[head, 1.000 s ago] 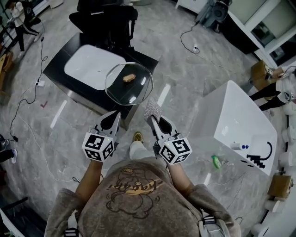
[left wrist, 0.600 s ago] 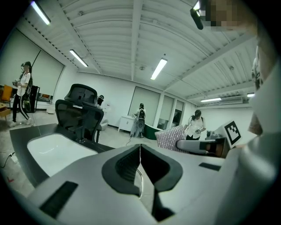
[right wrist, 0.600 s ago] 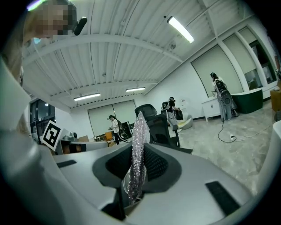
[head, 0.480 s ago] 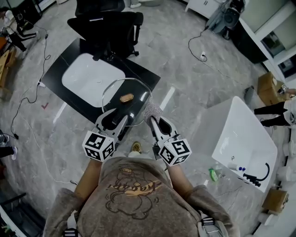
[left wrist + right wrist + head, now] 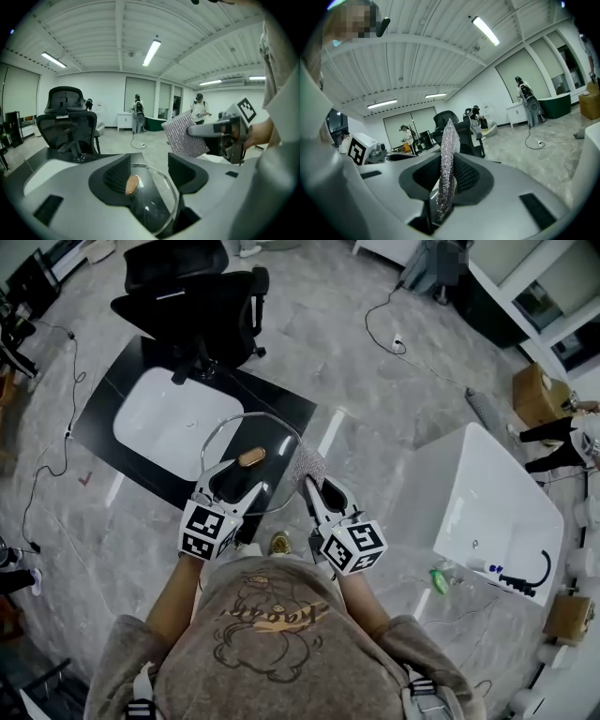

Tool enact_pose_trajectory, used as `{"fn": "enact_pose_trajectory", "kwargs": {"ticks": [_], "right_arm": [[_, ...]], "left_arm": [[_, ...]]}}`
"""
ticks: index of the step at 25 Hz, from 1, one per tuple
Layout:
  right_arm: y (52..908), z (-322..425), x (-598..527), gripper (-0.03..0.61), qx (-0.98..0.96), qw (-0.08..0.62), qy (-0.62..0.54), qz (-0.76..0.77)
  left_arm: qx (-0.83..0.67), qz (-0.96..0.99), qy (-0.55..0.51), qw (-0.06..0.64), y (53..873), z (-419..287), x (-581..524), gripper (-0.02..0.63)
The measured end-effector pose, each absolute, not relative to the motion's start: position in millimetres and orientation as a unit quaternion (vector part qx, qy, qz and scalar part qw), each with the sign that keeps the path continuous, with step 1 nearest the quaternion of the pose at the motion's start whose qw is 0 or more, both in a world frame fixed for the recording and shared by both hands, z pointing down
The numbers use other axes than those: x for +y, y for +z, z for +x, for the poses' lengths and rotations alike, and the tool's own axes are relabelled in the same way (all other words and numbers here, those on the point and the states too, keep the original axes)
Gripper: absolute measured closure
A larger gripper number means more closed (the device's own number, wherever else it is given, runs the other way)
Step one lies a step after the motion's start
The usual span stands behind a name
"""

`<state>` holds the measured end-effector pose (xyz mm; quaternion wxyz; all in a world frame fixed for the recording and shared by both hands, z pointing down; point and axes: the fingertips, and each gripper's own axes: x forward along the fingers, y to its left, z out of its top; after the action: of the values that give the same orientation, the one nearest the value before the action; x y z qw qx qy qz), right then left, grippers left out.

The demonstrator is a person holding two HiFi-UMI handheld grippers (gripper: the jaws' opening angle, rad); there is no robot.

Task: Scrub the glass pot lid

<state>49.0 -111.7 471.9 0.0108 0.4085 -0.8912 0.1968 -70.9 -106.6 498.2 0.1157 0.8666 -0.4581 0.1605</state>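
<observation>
"While the scouring cloth is nowhere against the glass, can any scrubbing count as done?"

"I'd judge not. The glass pot lid lies at the centre of the frame, over the near edge of the black counter. The whole scrub looks left to do."

"And the tongs?"

"The left gripper has just been spreading its jaws. They stand wide with the lid's rim and brown knob between them, not pressing the glass. The right gripper is clamped on the cloth, which stands edge-up just right of the lid. Both point up-frame, tipped slightly down, side by side below the lid."
</observation>
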Motion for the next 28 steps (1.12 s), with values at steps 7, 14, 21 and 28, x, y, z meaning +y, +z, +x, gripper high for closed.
{"fn": "enact_pose_trajectory", "kwargs": {"ticks": [7, 14, 21, 28], "right_arm": [[478, 46, -121, 0.499, -0.877, 0.009, 0.205, 0.434], [487, 45, -122, 0.499, -0.867, 0.014, 0.216, 0.448], [495, 55, -120, 0.499, -0.854, 0.019, 0.227, 0.468], [497, 61, -122, 0.499, -0.847, 0.020, 0.230, 0.479]], "left_arm": [[-0.417, 0.874, 0.227, 0.103, 547, -74, -139, 0.350], [-0.393, 0.872, 0.263, 0.123, 608, -71, -165, 0.350], [-0.369, 0.867, 0.303, 0.147, 654, -63, -184, 0.350], [-0.345, 0.864, 0.332, 0.157, 671, -63, -184, 0.350]]}}
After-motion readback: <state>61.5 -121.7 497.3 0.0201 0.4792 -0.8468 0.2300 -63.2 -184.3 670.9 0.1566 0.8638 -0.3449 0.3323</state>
